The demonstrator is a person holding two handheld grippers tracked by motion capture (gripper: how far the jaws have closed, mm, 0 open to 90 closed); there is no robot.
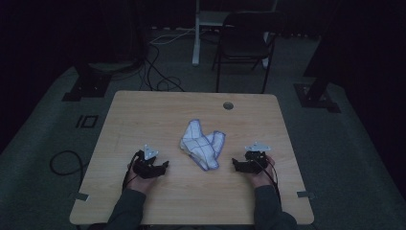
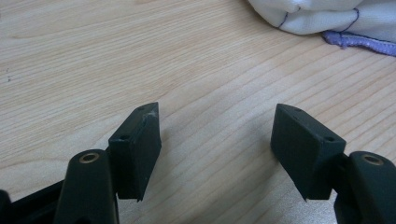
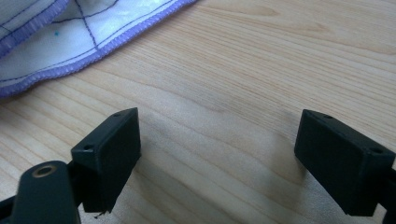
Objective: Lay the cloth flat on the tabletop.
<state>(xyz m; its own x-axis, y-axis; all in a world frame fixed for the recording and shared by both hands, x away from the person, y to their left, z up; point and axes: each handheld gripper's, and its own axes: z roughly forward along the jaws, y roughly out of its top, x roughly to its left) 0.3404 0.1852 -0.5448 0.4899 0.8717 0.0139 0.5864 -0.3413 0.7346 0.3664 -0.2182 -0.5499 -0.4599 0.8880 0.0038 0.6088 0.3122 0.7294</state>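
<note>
Wooden and pale, the tabletop (image 1: 143,115) fills the middle of the high view, with a small round hole (image 1: 228,105) near its far edge. Behind it on the grey floor (image 1: 57,115) stands a dark folding chair (image 1: 244,43), with black cables (image 1: 158,72) trailing to its left.

A crumpled white cloth (image 1: 202,144) with purple edging and thin dark grid lines lies at the centre of the tabletop, between the two grippers and apart from both. In the left gripper view its bunched edge (image 2: 327,21) sits in the upper right corner; in the right gripper view its hemmed border (image 3: 70,42) crosses the upper left.

The left gripper (image 1: 152,167) rests low on the tabletop to the cloth's left, jaws spread wide over bare wood, holding nothing. The right gripper (image 1: 243,164) sits to the cloth's right, its jaws likewise wide apart and empty.
</note>
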